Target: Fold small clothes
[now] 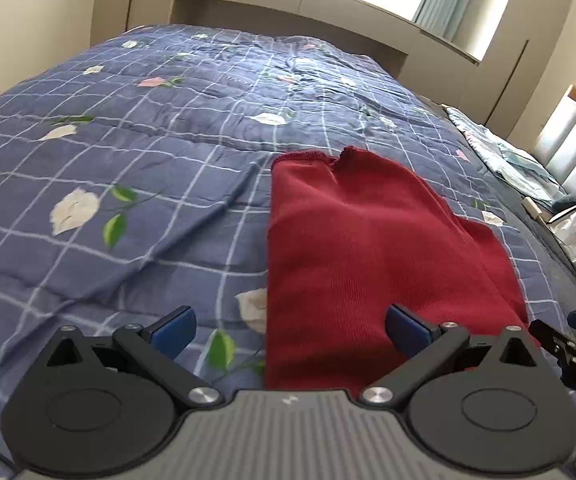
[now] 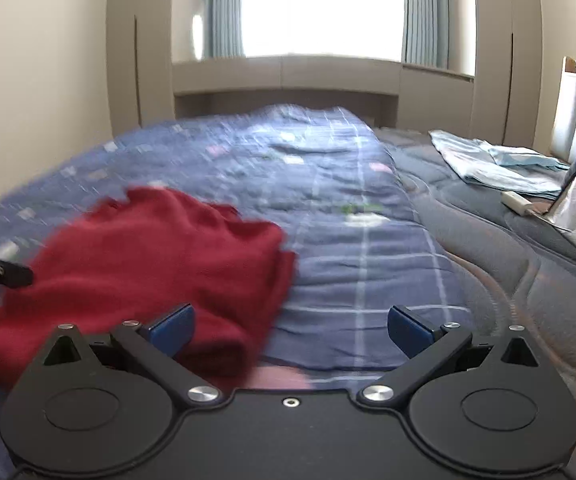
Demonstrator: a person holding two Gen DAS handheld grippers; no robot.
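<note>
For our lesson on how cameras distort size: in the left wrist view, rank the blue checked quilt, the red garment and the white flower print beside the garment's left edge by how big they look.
1. Blue checked quilt
2. Red garment
3. White flower print, partly hidden under the garment, so unsure

The garment (image 1: pixel 371 248) is a deep, plain red, no print on it. Under it the quilt (image 1: pixel 148 168) is slate blue, crossed by a white and pale-blue check, scattered with white and pink flowers on green leaves. Both the left gripper (image 1: pixel 289 328) and the right gripper (image 2: pixel 291 330) show black arms tipped with bright blue pads. Off to the side, a dark grey-blue mattress (image 2: pixel 499 248), a pale blue folded cloth (image 2: pixel 495 164), light blue curtains (image 2: pixel 224 8), and beige walls (image 2: pixel 36 92).
</note>
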